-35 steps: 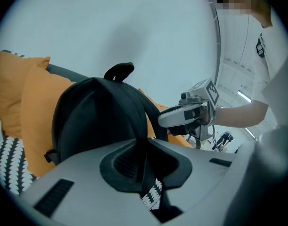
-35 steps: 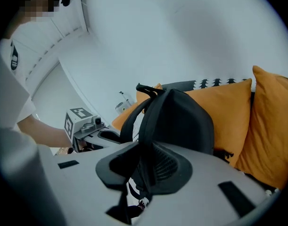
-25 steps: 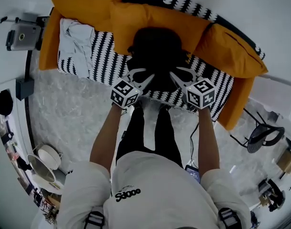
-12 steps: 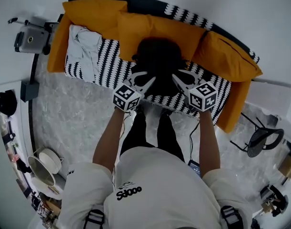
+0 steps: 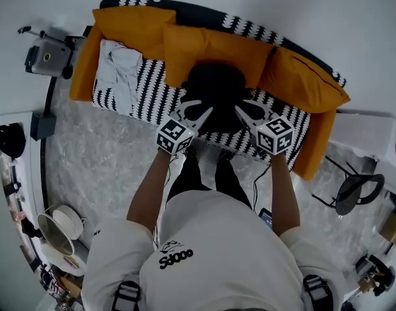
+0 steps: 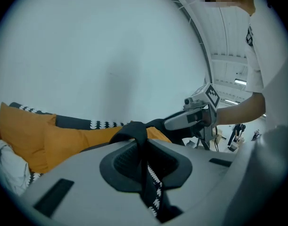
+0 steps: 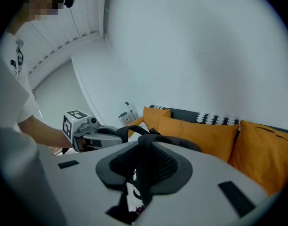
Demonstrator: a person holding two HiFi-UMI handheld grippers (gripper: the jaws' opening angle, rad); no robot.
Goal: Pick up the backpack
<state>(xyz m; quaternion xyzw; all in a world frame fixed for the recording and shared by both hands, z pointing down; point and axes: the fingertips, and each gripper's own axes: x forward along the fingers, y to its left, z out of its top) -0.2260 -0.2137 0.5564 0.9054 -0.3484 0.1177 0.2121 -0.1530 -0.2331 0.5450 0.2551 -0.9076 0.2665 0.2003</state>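
The black backpack [image 5: 216, 86] hangs in front of the orange cushions of the sofa, held up by its straps. My left gripper [image 5: 199, 109] is shut on one black strap [image 6: 134, 131], which runs down between its jaws in the left gripper view. My right gripper [image 5: 244, 109] is shut on the other strap [image 7: 148, 142], which passes between its jaws in the right gripper view. The two grippers stand side by side, a short way apart, both pointing at the sofa. Each shows in the other's view: the right gripper [image 6: 195, 117] and the left gripper [image 7: 87, 133].
The black-and-white patterned sofa [image 5: 155, 92] carries orange cushions [image 5: 210, 47] and a white cloth [image 5: 120, 67] at its left end. A grey device [image 5: 47, 57] stands on the floor left of the sofa. A dark chair [image 5: 356, 190] is at the right.
Both grippers have risen together with the backpack straps in them, and the backpack has come up off the sofa seat. The sofa looks smaller and lower in the head view.
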